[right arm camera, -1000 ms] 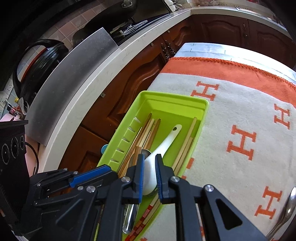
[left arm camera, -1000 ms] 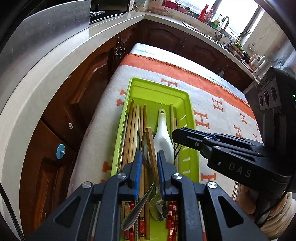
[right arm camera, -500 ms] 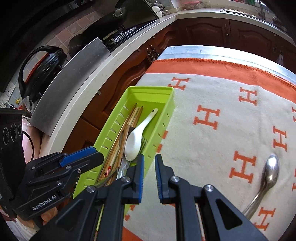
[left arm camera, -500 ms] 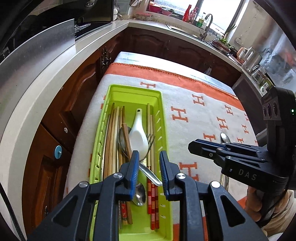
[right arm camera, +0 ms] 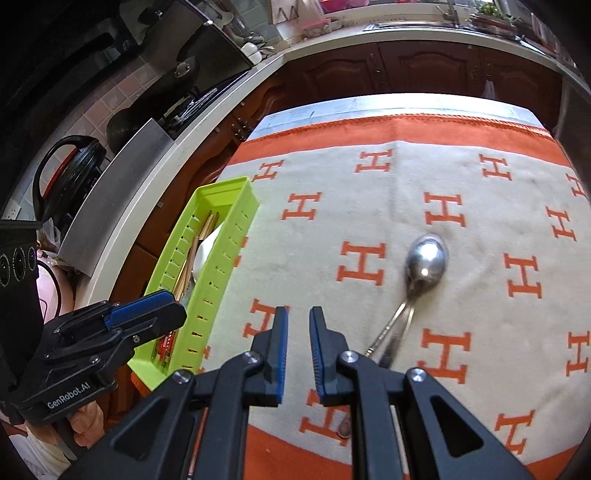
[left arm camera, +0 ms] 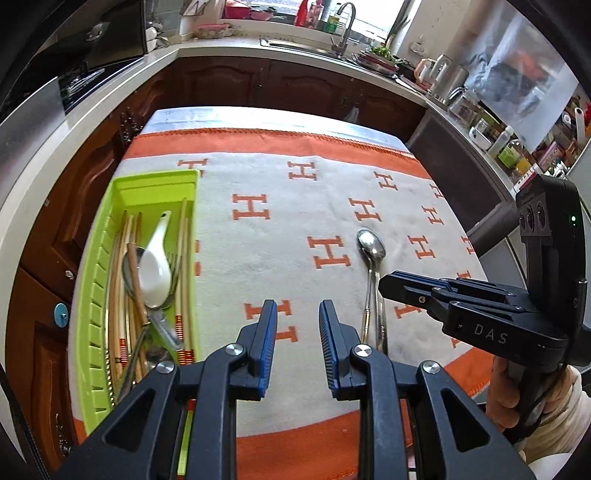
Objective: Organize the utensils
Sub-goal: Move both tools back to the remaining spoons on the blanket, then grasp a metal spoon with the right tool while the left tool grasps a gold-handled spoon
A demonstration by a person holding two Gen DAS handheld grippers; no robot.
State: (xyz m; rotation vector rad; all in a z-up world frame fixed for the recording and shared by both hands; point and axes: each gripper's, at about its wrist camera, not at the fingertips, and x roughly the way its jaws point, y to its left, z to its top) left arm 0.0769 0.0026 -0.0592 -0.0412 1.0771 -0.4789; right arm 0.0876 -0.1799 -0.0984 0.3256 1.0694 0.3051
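Observation:
A lime-green slotted tray [left arm camera: 155,184] lies at the left on the cloth and holds wooden chopsticks [left arm camera: 118,277], a white ceramic spoon [left arm camera: 155,266] and metal cutlery. A metal spoon [left arm camera: 371,243] lies loose on the cloth to the right, bowl pointing away. My left gripper [left arm camera: 297,306] hovers over bare cloth between tray and spoon, open with nothing between its blue pads. My right gripper [right arm camera: 298,312] hangs just left of the spoon [right arm camera: 426,258], with a narrow gap and nothing held. The tray [right arm camera: 225,184] is to its left.
The cream cloth with orange H marks [left arm camera: 295,221] covers the table. Dark wood cabinets and a pale counter [left arm camera: 92,110] run along the left and far sides, with a sink [left arm camera: 343,22] at the back. A hand [left arm camera: 506,391] holds the right gripper's handle.
Both grippers have swung right, from above the tray to above the open cloth. The loose metal spoon has come into view. The left jaws stand slightly wider.

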